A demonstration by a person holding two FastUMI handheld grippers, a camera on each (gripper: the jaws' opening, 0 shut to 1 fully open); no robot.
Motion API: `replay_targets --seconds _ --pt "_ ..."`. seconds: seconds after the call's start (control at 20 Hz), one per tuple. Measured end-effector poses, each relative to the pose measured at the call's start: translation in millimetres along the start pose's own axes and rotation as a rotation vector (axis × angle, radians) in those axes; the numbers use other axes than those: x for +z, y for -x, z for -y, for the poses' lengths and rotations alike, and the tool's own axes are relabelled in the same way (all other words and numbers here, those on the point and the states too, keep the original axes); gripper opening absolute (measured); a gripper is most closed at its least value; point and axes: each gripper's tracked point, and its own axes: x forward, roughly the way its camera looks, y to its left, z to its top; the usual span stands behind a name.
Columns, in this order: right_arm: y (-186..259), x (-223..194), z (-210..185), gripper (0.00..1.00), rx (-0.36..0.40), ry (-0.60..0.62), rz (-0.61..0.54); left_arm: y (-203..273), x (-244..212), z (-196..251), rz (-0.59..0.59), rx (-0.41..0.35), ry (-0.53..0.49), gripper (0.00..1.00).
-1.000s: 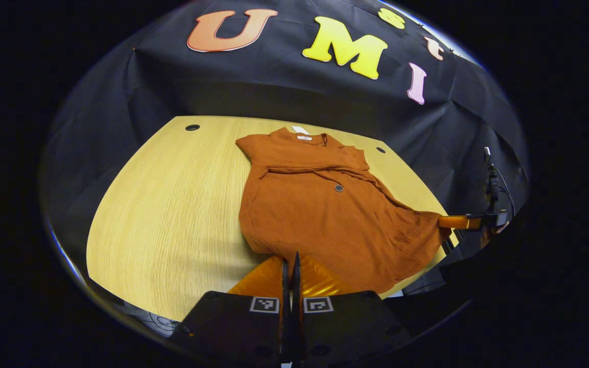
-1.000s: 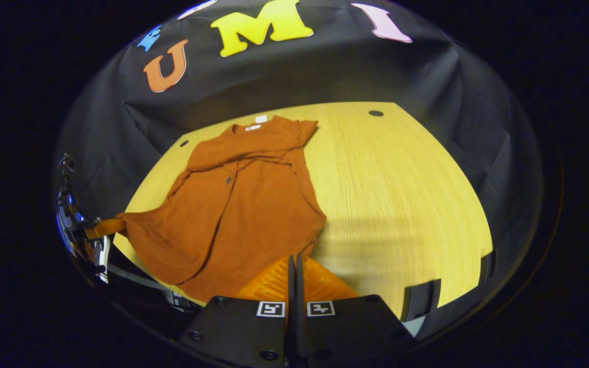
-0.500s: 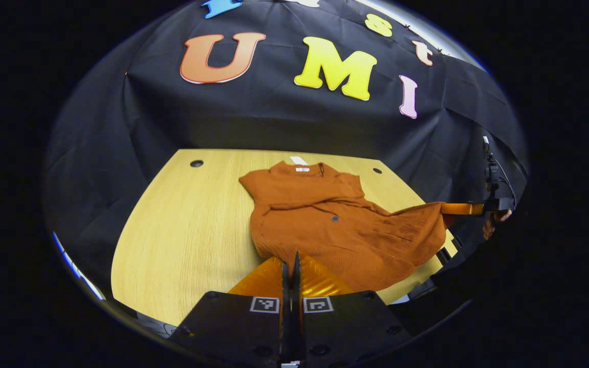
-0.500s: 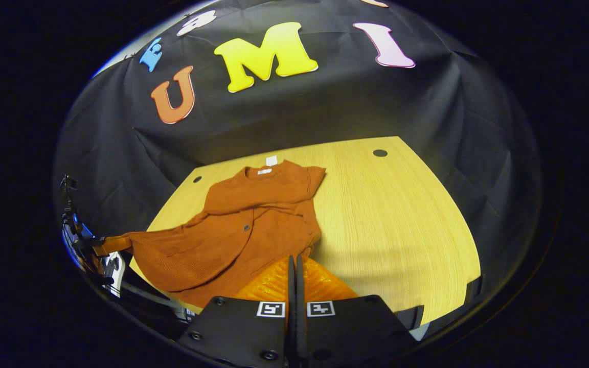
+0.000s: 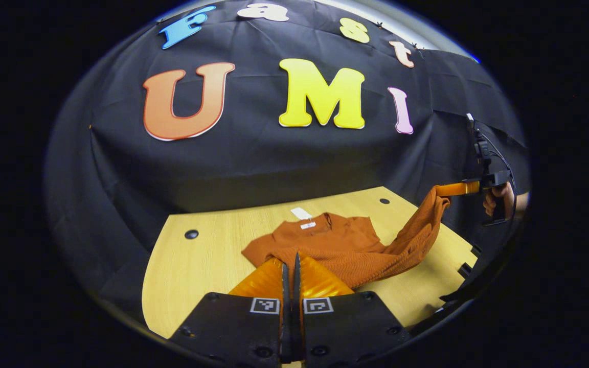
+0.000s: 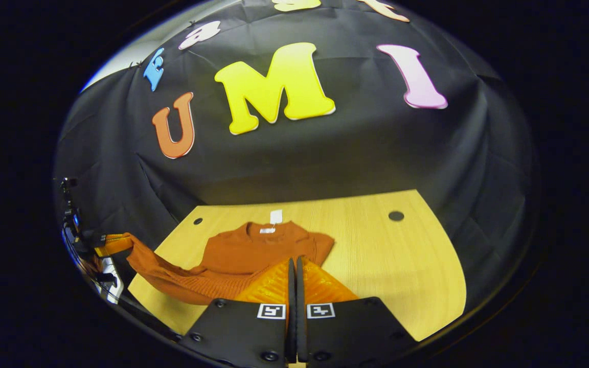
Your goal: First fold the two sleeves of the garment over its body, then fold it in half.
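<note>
Rust-orange knit garment [image 5: 335,245] lies collar-end on the pale wooden surface [image 5: 197,266], its hem lifted off it. Each tool pinches one hem corner, the left tool [image 5: 290,266] and right tool [image 6: 295,268] both clenched on the cloth. I'd judge this the halving fold: keep both corners level, carry them to the collar [image 6: 266,231], and lay them down together.
</note>
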Motion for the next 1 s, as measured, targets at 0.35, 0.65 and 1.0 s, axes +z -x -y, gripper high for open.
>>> replay_targets --seconds 0.35,0.65,1.0 --pt "-127.2 60.6 14.5 0.00 -0.015 0.021 0.013 -116.3 56.5 -47.0 0.038 0.021 -0.004 0.03" --pt "-234.6 53.6 43.0 0.00 -0.072 0.004 -0.037 -215.4 21.8 -85.3 -0.064 0.086 0.140 0.03" --pt "-321.7 -0.8 58.7 0.00 -0.142 0.053 -0.122 -305.1 -41.4 -92.4 -0.192 0.170 0.204 0.03"
